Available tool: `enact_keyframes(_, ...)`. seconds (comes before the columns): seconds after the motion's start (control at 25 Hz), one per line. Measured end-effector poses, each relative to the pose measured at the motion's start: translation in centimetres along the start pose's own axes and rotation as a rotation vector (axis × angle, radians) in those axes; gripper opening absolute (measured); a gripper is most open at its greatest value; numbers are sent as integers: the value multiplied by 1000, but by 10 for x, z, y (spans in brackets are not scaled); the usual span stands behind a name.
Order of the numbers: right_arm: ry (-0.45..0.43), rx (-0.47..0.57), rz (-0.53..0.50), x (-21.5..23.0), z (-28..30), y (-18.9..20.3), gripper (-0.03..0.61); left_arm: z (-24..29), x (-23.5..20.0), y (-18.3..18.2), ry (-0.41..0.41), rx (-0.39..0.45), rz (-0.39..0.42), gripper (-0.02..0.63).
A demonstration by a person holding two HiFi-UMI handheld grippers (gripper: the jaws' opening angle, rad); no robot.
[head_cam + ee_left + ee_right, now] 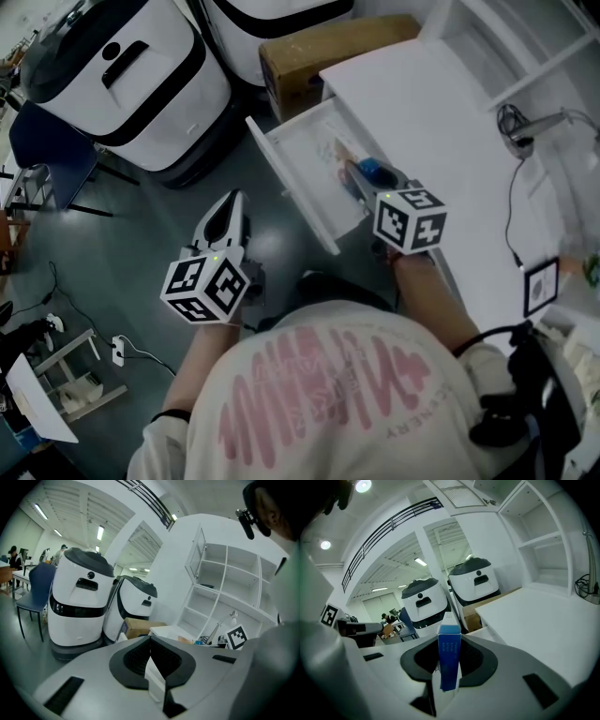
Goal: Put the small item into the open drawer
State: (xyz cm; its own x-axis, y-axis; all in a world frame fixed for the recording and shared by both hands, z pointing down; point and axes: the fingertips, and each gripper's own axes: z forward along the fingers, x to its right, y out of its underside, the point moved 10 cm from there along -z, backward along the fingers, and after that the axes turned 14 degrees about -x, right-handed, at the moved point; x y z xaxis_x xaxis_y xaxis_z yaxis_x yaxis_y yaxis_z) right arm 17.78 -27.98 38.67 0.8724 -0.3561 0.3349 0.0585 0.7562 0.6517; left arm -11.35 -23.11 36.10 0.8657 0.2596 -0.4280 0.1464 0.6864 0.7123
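— What's in front of you?
— A white desk with its drawer pulled open. Above the drawer, the right gripper has its narrowly parted jaws clamped on a small blue box, which stands upright.
— And the left gripper?
— Its jaws are together and empty, over the floor.

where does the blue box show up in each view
Head view: blue box right of centre, over the open drawer.
Left gripper view: only a tiny blue speck left of the marker cube. It is probably the box, but too small to be sure.
Right gripper view: centre, upright, clamped between the jaws.
Shared landmark: the cardboard box.
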Motion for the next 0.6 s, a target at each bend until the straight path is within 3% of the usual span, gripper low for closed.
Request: enact_keyframes(0.6, -2, -153, 4, 14, 49, 28, 92, -15, -21, 18, -95, -30, -58, 31)
